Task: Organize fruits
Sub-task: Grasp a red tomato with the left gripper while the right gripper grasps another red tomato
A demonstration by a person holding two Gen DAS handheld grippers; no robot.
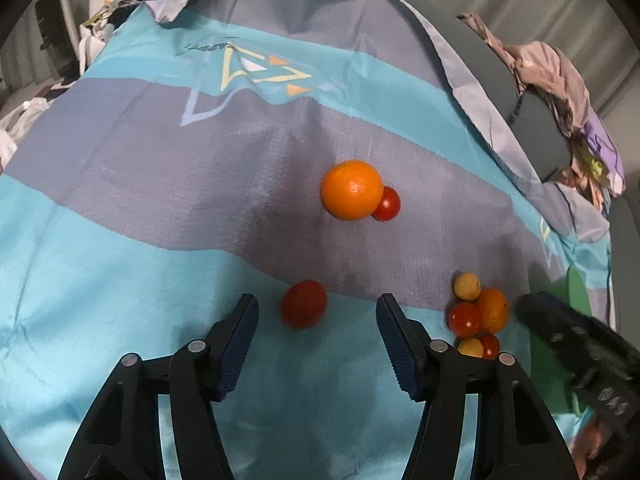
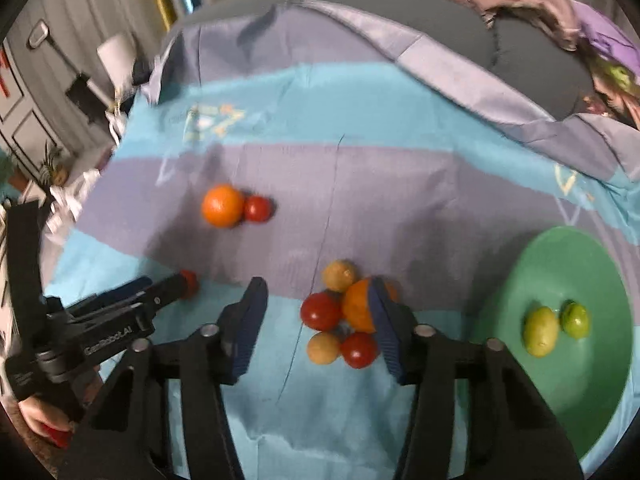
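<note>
In the left wrist view my left gripper (image 1: 317, 300) is open, and a red tomato (image 1: 303, 309) lies on the cloth between its fingertips, touching neither pad. Farther off, a large orange (image 1: 351, 189) touches a smaller red tomato (image 1: 387, 203). In the right wrist view my right gripper (image 2: 318, 290) is open over a cluster of small fruits: a red tomato (image 2: 321, 311), a small orange (image 2: 358, 312) partly behind the right finger, two tan balls and another tomato. None of them is gripped. A green plate (image 2: 560, 400) at the right holds two yellow-green fruits (image 2: 541, 331).
A blue and grey striped cloth (image 1: 120, 240) covers the surface. Behind it are a grey cushion (image 1: 536, 132) and a pile of clothes (image 1: 560, 68). The left gripper's frame (image 2: 100, 332) reaches in from the left of the right wrist view, held by a person's hand (image 2: 40, 424).
</note>
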